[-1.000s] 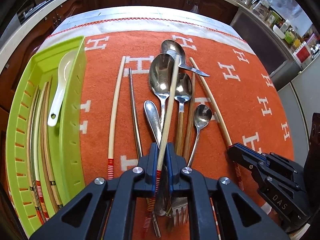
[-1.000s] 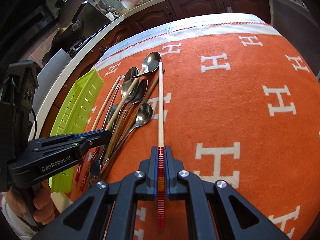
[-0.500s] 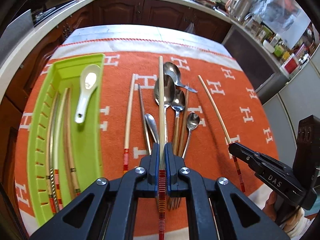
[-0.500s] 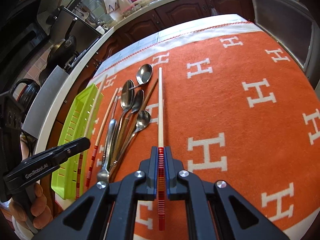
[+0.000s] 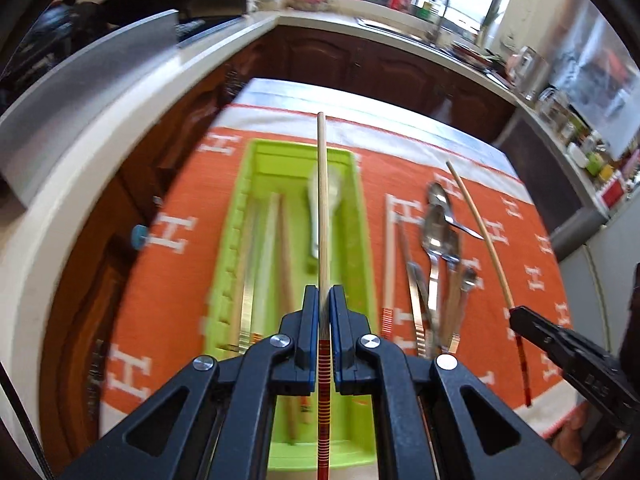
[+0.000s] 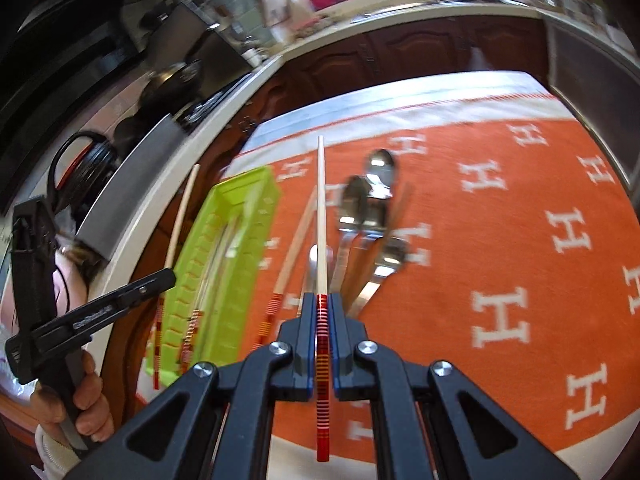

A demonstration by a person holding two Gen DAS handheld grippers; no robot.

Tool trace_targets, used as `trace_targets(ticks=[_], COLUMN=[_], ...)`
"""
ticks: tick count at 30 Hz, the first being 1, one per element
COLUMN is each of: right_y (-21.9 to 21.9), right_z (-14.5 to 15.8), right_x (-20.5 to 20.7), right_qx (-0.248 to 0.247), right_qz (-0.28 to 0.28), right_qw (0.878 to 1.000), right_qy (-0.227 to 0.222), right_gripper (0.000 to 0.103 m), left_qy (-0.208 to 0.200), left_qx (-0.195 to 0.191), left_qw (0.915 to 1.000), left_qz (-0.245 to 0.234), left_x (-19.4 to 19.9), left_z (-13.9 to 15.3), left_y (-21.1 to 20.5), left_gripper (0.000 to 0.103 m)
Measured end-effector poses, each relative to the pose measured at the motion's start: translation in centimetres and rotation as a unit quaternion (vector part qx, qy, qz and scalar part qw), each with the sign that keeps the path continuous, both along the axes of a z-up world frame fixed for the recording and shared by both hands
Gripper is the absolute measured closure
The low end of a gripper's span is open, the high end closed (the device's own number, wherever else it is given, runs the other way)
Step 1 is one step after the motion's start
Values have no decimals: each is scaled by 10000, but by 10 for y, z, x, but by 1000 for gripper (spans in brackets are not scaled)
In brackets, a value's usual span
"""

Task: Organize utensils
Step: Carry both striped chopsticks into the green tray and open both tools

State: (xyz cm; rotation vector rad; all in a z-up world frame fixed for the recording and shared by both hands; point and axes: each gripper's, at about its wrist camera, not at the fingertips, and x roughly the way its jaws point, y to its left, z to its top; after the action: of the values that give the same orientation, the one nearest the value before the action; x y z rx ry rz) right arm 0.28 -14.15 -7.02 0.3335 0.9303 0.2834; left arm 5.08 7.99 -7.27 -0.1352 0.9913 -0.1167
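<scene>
The left tongs [image 5: 324, 312] are pinching a chopstick [image 5: 323, 208] at its striped end, its long axis running toward 12 o'clock, straight over the green tray [image 5: 362, 216] — tray and stick lie parallel, so lowering looks like the likely next move. The right tongs [image 6: 322, 316] pinch a second chopstick [image 6: 321, 216], also pointing at 12, with the tray off at 10 o'clock; the left is nearer. Spoons [image 6: 370, 204] lie loose on the orange cloth [image 6: 500, 240] covering the desk — dark kitchen cabinets [image 5: 360, 64] beyond.
</scene>
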Motion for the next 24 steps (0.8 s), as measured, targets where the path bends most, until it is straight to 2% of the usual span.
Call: trace_targets(ticks=[2,6,11,15,17,19,24], right_y=[24,65,100,117,125,126,119], right_z=[7,11,-7,-23,-28,-31,-31], right_x=[9,23,48,62,66,66,60], right_qx=[107,89,56,202,162,230,164], right_qz=[270,596,658,799,821,765,821], right_qw=[9996,9982,9970,9939,9924,9922,9926], right_qy=[24,37,412,726,898,954,878], right_gripper=[98,98,98,97,97,96,96], left_qy=[-41,65,180,153,129,87,17], left_qx=[91,25,-96,4,-6,-27,10], left_qw=[9999,9998,9994,9995,9994,9991,9984], left_qz=[79,203,281,269,316,416,559], left_x=[1,7,20,26,27,28,27], left_z=[-1,-9,-22,-28,-28,-28,-24], left_y=[8,24,36,37,40,45,55], left_gripper=[100,100,100,98,88,85,83])
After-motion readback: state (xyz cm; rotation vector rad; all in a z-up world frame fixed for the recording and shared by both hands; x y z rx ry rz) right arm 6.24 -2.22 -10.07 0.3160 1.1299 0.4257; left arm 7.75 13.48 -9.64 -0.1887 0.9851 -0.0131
